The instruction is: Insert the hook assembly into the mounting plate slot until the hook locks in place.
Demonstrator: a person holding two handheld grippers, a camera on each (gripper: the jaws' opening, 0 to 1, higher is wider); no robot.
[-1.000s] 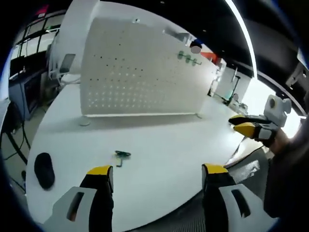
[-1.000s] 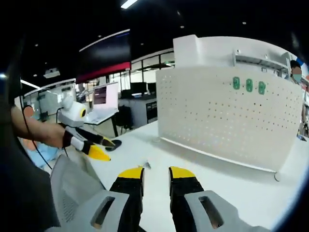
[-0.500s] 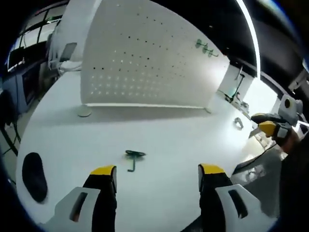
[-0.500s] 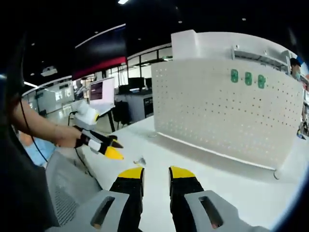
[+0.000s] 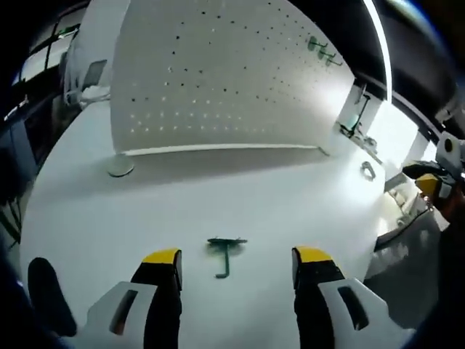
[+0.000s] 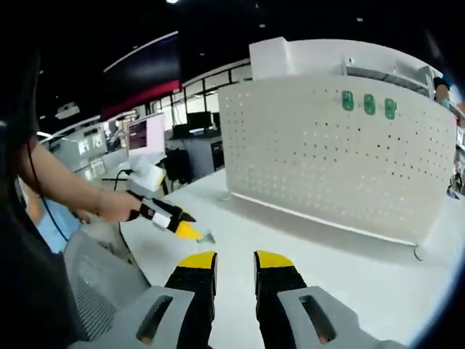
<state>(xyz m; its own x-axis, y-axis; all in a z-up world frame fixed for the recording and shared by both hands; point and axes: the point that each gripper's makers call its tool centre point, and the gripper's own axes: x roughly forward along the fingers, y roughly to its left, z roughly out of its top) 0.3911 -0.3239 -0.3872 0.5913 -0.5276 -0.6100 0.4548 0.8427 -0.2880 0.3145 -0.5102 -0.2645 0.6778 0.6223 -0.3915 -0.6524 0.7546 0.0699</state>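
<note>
A small green hook assembly point(image 5: 222, 251) lies flat on the white table point(image 5: 290, 203). It sits just ahead of my left gripper point(image 5: 236, 260), between its wide-open jaws and apart from both. The white perforated mounting plate point(image 5: 218, 80) stands upright behind it, with three green hooks point(image 5: 323, 49) near its top. In the right gripper view the same plate point(image 6: 334, 160) and its green hooks point(image 6: 369, 104) show, and the left gripper point(image 6: 182, 225) hovers low by the hook assembly point(image 6: 205, 237). My right gripper point(image 6: 235, 262) holds nothing, its jaws a narrow gap apart.
A black mouse point(image 5: 47, 305) lies at the table's near left. A metal ring point(image 5: 368, 170) rests at the right, near the right gripper point(image 5: 430, 182). The plate's round foot point(image 5: 120, 169) stands on the table. A person's arm point(image 6: 65, 193) and office desks point(image 6: 145, 145) show.
My left gripper has moved forward and down over the table, so the hook assembly now lies between its jaws. The right gripper has kept its pose and gap.
</note>
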